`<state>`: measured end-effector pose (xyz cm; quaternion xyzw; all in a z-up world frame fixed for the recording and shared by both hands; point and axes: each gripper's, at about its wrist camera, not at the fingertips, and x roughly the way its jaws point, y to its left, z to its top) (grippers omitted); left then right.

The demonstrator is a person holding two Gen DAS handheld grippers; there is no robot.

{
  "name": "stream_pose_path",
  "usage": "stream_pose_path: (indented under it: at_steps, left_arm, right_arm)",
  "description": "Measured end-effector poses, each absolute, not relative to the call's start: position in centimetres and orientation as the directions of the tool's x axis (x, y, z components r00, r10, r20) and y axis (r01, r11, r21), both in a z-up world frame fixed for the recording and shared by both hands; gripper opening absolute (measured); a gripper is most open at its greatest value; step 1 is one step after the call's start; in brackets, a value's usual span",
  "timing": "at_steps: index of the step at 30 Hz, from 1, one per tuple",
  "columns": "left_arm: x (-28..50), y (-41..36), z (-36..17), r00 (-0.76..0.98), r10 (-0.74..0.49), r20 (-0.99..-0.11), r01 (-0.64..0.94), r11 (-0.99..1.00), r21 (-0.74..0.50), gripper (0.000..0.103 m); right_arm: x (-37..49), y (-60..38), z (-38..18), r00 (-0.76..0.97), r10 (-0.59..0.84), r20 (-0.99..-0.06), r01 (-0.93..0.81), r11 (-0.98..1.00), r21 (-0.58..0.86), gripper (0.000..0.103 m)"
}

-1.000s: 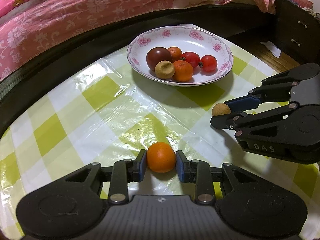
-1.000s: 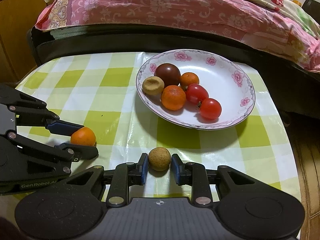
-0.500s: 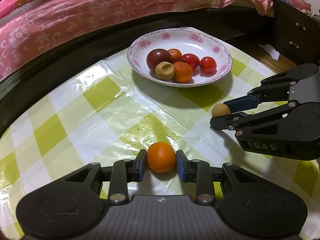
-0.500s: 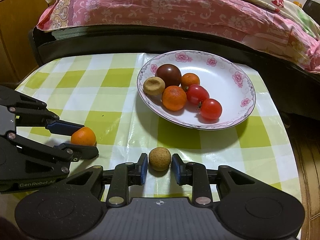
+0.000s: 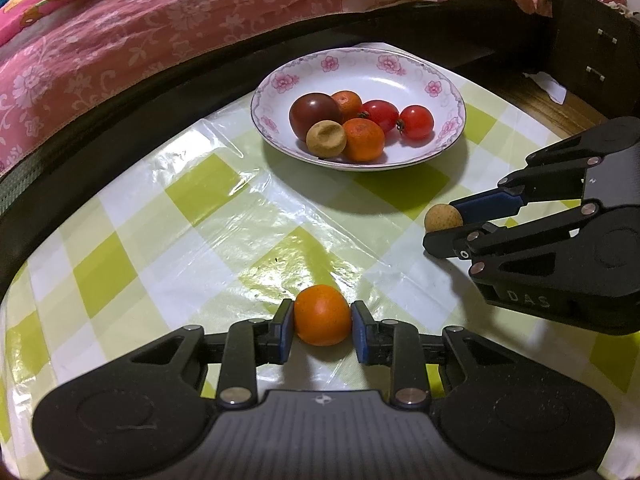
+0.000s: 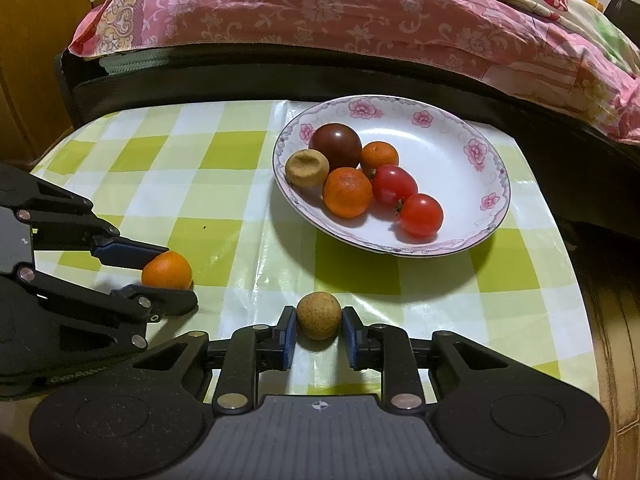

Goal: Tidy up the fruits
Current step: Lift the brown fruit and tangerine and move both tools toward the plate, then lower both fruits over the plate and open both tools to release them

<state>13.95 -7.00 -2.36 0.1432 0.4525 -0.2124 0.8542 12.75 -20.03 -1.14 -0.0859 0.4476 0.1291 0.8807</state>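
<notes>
A small mandarin [image 5: 322,314] rests on the checked tablecloth between the pads of my left gripper [image 5: 322,320], whose jaws are closing and touch it on both sides. A brown longan [image 6: 319,320] sits on the cloth in my right gripper [image 6: 319,326], whose jaws are also closing and press on it. Each gripper shows in the other's view: the right gripper [image 5: 443,226] with the longan [image 5: 442,216], the left gripper [image 6: 176,276] with the mandarin [image 6: 166,270]. The flowered plate [image 5: 400,80] beyond holds several fruits: tomatoes, mandarins and a longan.
The plate [image 6: 448,184] stands at the table's far side, close to a dark bed frame [image 6: 240,76] with pink bedding [image 6: 320,12]. The table edge drops off to the right [image 6: 588,320]. A dark cabinet [image 5: 592,52] stands at the back right.
Both pairs of jaws have narrowed a little onto their fruits. Neither hand nor either fruit has shifted.
</notes>
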Motion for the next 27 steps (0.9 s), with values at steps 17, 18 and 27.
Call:
stream_pose_path:
  at_steps: [17, 18, 27]
  left_arm:
    - [14.7, -7.1, -1.2, 0.523, -0.249, -0.815, 0.482, 0.875, 0.042, 0.038]
    - [14.7, -7.1, -1.1, 0.524, -0.250, -0.814, 0.480, 0.876, 0.041, 0.038]
    - [16.2, -7.5, 0.4, 0.562, -0.263, -0.785, 0.466, 0.884, 0.037, 0.038]
  right_arm:
    - [13.0, -20.8, 0.7, 0.599, 0.185, -0.779, -0.284, 0.959, 0.008, 0.020]
    - [13.0, -20.8, 0.8, 0.602, 0.183, -0.777, -0.282, 0.959, 0.008, 0.020]
    - [13.8, -21.7, 1.8, 0.635, 0.177, -0.752, -0.253, 0.967, 0.015, 0.020]
